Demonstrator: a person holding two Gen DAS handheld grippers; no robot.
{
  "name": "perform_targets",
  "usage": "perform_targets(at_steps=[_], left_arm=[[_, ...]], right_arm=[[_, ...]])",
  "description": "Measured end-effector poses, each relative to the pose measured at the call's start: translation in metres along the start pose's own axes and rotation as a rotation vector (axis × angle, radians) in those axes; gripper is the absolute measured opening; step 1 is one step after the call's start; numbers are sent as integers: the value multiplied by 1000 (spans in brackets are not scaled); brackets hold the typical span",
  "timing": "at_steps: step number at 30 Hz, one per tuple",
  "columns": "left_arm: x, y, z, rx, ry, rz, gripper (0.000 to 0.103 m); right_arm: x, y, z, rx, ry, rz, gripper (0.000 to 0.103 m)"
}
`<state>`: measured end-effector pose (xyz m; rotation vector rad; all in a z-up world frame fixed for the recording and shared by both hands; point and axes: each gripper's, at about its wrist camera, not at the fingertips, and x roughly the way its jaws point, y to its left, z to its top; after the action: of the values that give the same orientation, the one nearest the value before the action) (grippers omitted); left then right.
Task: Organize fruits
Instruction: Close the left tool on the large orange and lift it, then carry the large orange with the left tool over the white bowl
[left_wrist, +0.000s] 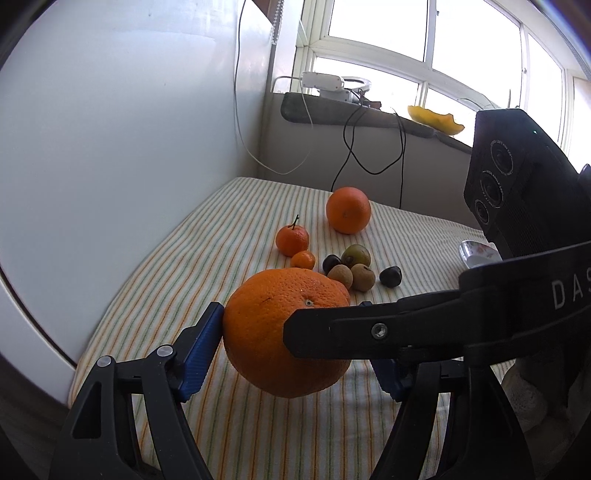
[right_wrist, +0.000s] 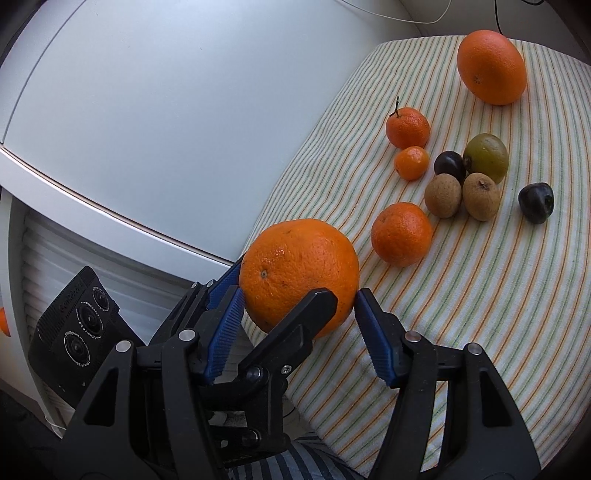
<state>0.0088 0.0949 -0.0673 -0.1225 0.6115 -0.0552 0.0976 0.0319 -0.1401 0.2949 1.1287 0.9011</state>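
left gripper (left_wrist: 291, 334): clamped on big orange (left_wrist: 286, 332), held above striped cloth (left_wrist: 229, 236)
right gripper (right_wrist: 299, 321): fingers spread around same orange, contact unclear

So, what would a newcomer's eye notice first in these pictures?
First the large orange, near the camera, between the pads of the left gripper, with the right gripper flanking it too. Behind it, small fruits cluster on the striped cloth, and a second orange lies farther back.
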Motion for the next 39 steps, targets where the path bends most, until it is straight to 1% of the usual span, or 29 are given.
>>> perform_targets(at_steps=[9,16,20,21,25,27,35,39], left_arm=[[-4,-24,14,40,-32,-32,73],[1,-56,23,83,-44,-81,73],[5,-78,28,110,-49,-114,73],[6,-83,28,117,-50,-123,73],[10,-106,32,149,-56,-157,73],[15,-116,33,161,-52,-176,73],[33,-162,42,218,-41,-240,73],[44,-184,45,246,-32,-273,73]], right_arm=[[-33,-2,-6,-8,-49,-4,65],[-74,-16,-11,6,-100,-26,65],[-98,-31,-14,25,-131,-39,65],[-99,-37,-16,29,-140,-44,65],[-126,-55,-14,50,-178,-58,65],[-139,-59,-14,61,-194,-66,65],[-190,-97,-16,109,-252,-101,65],[-208,-117,-20,131,-268,-122,65]])
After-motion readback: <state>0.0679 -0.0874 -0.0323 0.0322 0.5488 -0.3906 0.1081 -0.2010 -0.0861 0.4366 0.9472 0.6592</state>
